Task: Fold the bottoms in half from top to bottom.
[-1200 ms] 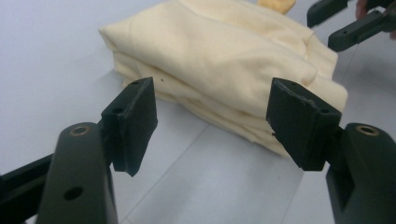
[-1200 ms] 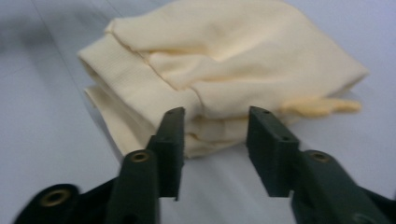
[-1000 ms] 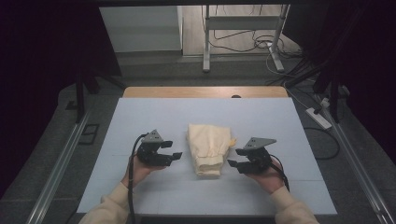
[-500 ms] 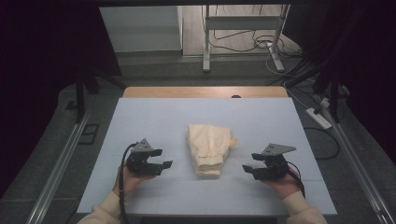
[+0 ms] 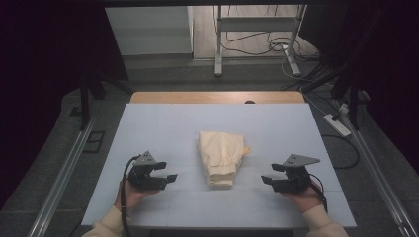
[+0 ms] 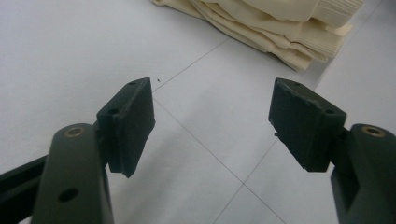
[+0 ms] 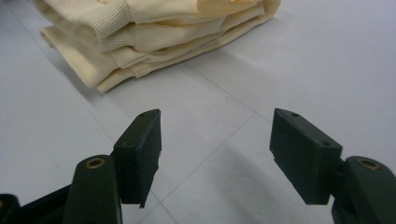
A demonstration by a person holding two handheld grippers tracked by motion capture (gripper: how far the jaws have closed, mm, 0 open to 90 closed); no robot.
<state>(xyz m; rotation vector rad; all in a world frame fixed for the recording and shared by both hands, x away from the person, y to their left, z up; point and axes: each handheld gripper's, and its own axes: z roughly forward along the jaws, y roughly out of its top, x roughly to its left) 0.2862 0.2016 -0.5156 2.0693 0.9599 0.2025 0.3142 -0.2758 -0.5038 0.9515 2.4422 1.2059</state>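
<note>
High view: folded garment [image 5: 221,157] lies between (untouched) both fingers [image 5: 170,177].

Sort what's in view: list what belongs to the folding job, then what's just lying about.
Belongs to the job:
folded cream garment
left gripper, open
right gripper, open
table

Just lying about:
power strip
floor cables
metal stand

We hold the left tongs [image 5: 168,178] near left and the right tongs [image 5: 268,180] near right, each pointing inward and level. Both pairs of jaws stand apart with nothing between them, the right having just been opening; forearms enter from the near edge.
</note>
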